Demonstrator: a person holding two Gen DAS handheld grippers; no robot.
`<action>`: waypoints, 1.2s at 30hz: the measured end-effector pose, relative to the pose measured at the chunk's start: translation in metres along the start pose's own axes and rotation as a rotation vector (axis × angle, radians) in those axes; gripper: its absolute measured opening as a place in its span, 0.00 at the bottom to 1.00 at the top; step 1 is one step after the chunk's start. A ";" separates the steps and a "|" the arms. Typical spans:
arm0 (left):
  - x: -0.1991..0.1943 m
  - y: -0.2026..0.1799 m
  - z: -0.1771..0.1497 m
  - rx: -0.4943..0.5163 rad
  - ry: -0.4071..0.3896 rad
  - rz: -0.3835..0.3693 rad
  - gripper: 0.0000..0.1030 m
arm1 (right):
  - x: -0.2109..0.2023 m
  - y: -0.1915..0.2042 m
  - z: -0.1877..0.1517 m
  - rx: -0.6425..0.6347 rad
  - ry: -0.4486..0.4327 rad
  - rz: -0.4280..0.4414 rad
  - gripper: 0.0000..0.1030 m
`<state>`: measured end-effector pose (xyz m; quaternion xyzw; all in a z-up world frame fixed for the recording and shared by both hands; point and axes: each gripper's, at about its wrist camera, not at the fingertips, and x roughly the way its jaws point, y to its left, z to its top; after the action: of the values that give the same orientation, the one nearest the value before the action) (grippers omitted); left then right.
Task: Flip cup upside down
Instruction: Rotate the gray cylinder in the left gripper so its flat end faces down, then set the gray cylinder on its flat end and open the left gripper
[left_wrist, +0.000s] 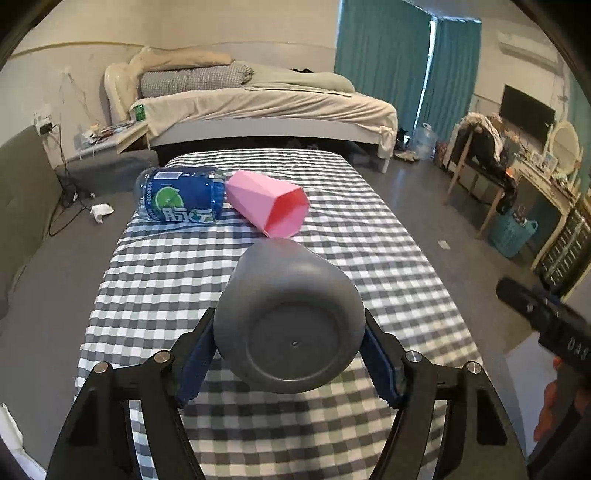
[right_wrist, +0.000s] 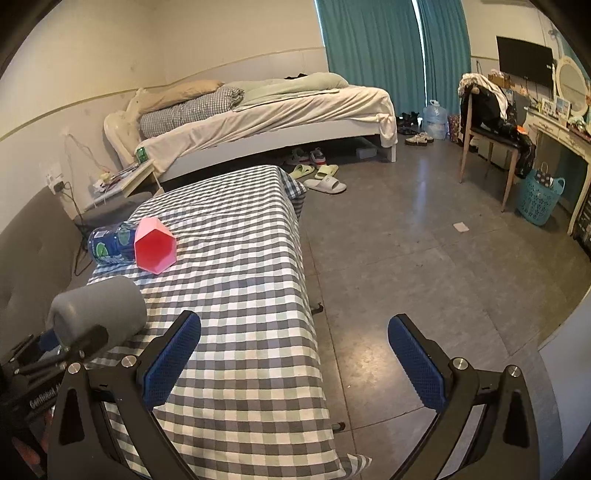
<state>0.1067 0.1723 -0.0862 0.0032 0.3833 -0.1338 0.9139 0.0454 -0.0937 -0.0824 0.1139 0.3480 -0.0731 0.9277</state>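
Note:
My left gripper (left_wrist: 290, 338) is shut on a grey cup (left_wrist: 288, 317), held on its side above the checkered table (left_wrist: 155, 280) with its base toward the camera. The grey cup also shows in the right wrist view (right_wrist: 98, 310) at the left, with the left gripper (right_wrist: 79, 341) around it. My right gripper (right_wrist: 293, 354) is open and empty, over the table's right edge and the floor. Part of its body shows in the left wrist view (left_wrist: 546, 325).
A pink faceted cup (left_wrist: 269, 203) lies on its side at the table's far end, touching a blue bottle (left_wrist: 181, 199) lying beside it. Both show in the right wrist view, cup (right_wrist: 155, 245) and bottle (right_wrist: 109, 247). A bed (right_wrist: 258, 122), chair (right_wrist: 491, 122) and blue basket (right_wrist: 539, 199) stand beyond.

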 end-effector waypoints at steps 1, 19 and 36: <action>0.001 0.001 0.003 -0.007 -0.001 0.000 0.72 | 0.000 0.000 -0.001 0.000 0.002 -0.001 0.99; 0.060 0.006 0.024 0.018 -0.068 0.030 0.85 | 0.016 0.016 -0.004 -0.056 0.005 -0.004 0.99; 0.092 -0.009 0.027 0.020 0.065 -0.070 0.73 | 0.047 0.030 0.000 -0.063 0.041 0.007 0.99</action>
<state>0.1854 0.1385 -0.1311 0.0034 0.4114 -0.1692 0.8956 0.0872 -0.0677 -0.1090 0.0872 0.3685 -0.0567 0.9238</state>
